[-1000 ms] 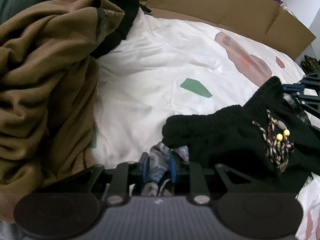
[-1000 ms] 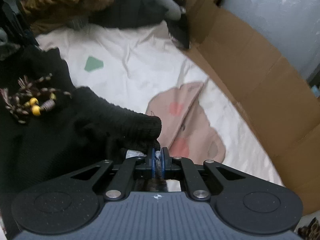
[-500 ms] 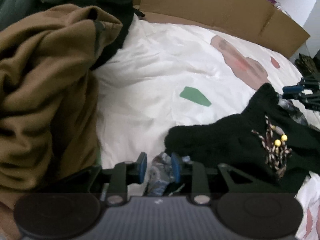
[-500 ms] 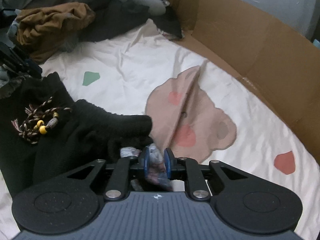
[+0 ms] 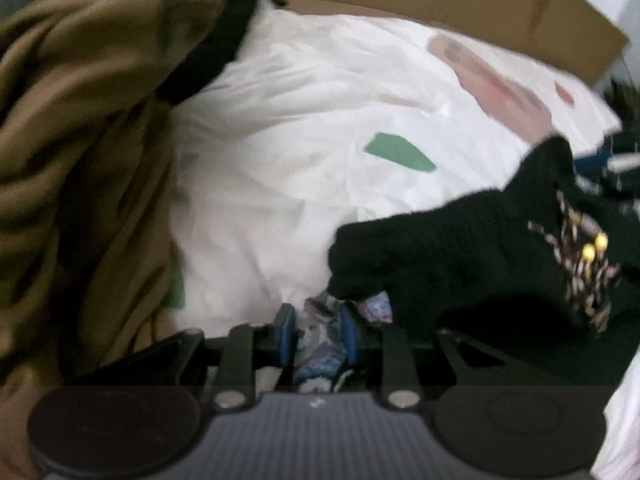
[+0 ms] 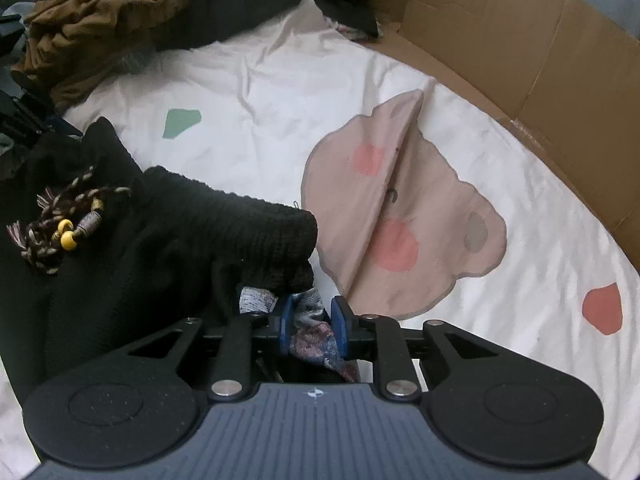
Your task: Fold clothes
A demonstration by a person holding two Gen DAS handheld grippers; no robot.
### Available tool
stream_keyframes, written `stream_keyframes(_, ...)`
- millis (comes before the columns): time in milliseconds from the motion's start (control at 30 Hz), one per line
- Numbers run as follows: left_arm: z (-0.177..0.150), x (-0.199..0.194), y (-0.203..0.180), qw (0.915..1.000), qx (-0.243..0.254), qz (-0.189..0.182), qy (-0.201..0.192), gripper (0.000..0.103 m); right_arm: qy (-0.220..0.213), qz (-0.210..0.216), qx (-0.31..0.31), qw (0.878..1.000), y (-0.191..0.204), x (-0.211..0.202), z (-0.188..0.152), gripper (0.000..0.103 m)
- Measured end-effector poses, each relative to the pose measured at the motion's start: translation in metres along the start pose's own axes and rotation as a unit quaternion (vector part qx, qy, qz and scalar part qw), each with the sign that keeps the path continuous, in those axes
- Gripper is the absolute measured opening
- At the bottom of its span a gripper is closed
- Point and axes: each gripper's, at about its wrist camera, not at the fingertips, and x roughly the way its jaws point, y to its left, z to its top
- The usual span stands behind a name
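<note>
1. Left wrist view: left gripper [image 5: 316, 334], jaws apart, patterned cloth [image 5: 320, 350] loose between them, seemingly let go; black knit garment [image 5: 460, 256] just right, on white sheet [image 5: 300, 160]. Brown garment [image 5: 80, 120] heaped left. Picture blurred.
2. Right wrist view: right gripper [image 6: 310, 328], jaws parted around patterned cloth [image 6: 312, 334] under black knit garment [image 6: 180, 240]; cloth's extent hidden. Cardboard wall [image 6: 520, 48] behind.

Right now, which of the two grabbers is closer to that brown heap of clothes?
Left. The left gripper sits right beside the brown heap, which fills its view's left side. The right gripper is across the white sheet from it; there the heap lies far off.
</note>
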Motion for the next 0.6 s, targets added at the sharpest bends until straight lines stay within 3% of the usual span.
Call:
stream_keyframes(267,0.004,0.001,-0.020,0.9984,0.055,0.011,0.003,0.024,-0.002,-0.002,-0.028,1.000,0.013,0.002,-0.001,0.028)
stream_keyframes(400,0.006,0.004,-0.027,0.9966,0.080,0.010,0.012,0.022,-0.004,-0.005,-0.043,0.999,0.016,-0.001,-0.002,0.011)
stream_keyframes(600,0.010,0.001,-0.022,0.9980,0.062,-0.003,0.014,0.009,-0.008,-0.018,-0.053,0.998,0.015,-0.009,-0.003,0.004)
